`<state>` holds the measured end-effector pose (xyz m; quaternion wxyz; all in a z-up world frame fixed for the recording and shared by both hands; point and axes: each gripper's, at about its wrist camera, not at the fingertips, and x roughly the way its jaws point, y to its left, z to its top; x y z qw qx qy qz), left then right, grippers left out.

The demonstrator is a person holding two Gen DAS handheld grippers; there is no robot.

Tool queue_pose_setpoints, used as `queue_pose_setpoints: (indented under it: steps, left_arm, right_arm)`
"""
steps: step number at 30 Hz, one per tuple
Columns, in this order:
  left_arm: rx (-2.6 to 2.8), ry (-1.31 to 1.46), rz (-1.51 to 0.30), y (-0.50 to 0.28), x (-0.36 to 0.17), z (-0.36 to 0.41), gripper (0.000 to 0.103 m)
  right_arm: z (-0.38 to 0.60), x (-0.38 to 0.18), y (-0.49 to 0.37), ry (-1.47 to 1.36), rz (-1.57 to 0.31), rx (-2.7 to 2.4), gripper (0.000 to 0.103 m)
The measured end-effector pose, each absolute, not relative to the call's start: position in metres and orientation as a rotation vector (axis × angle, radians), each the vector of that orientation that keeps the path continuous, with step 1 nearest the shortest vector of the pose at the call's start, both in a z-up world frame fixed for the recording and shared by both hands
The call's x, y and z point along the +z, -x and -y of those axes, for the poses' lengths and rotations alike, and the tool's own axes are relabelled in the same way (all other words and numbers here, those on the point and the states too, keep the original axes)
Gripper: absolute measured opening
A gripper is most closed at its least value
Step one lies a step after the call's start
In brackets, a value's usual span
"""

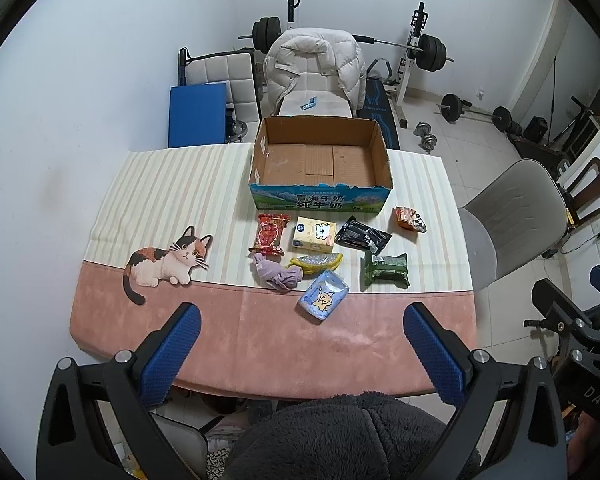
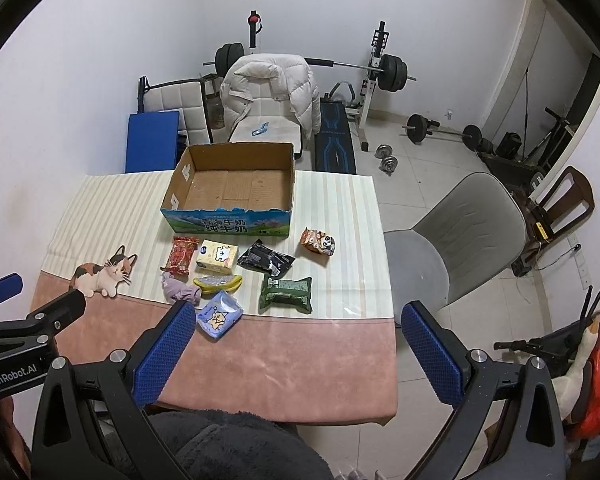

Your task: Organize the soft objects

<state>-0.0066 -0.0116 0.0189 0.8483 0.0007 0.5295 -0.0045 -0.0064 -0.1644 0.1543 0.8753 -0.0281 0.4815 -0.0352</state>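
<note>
Cardboard, bare to the bottom: the box (image 1: 320, 160) sits at the far side of the surface (image 1: 260, 352) with nothing in it, so we judge the sorting has not started. In front of it lie the soft things: a red packet (image 1: 269, 234), a yellow tissue pack (image 1: 314, 233), a black pouch (image 1: 362, 236), an orange snack bag (image 1: 410, 219), a purple cloth (image 1: 275, 274) touching a yellow-rimmed bag (image 1: 318, 263), a green pack (image 1: 384, 271) and, nearest us, a blue pouch (image 1: 324, 296).

We hold both tools back above the near edge. The left gripper (image 1: 302, 350) has its fingers (image 1: 172, 354) spread wide, gripping nothing; the right gripper (image 2: 296, 350) likewise, fingers (image 2: 430, 350) apart and empty.

Next, we reckon, one gripper reaches forward and down, likely to the blue pouch, and closes gently, since the pouch will likely give under the fingers.
</note>
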Motion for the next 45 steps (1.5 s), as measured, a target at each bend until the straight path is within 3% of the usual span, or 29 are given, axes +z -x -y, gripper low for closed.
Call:
queue_pose_setpoints:
  steps: [32, 38, 45]
  left_arm:
    - [-0.010, -0.011, -1.110, 0.000, 0.009, 0.019, 0.103]
    - [-0.027, -0.151, -1.157, -0.053, -0.055, 0.034, 0.103]
    - [-0.096, -0.214, -1.375, -0.117, -0.187, 0.032, 0.100]
  right_arm:
    - [0.176, 0.129, -0.009, 0.045, -1.010, -0.036, 0.103]
    - [0.181, 0.061, -0.060, 0.179, -1.099, 0.101, 0.103]
    - [0.180, -0.101, -0.141, 0.388, -1.351, 0.319, 0.103]
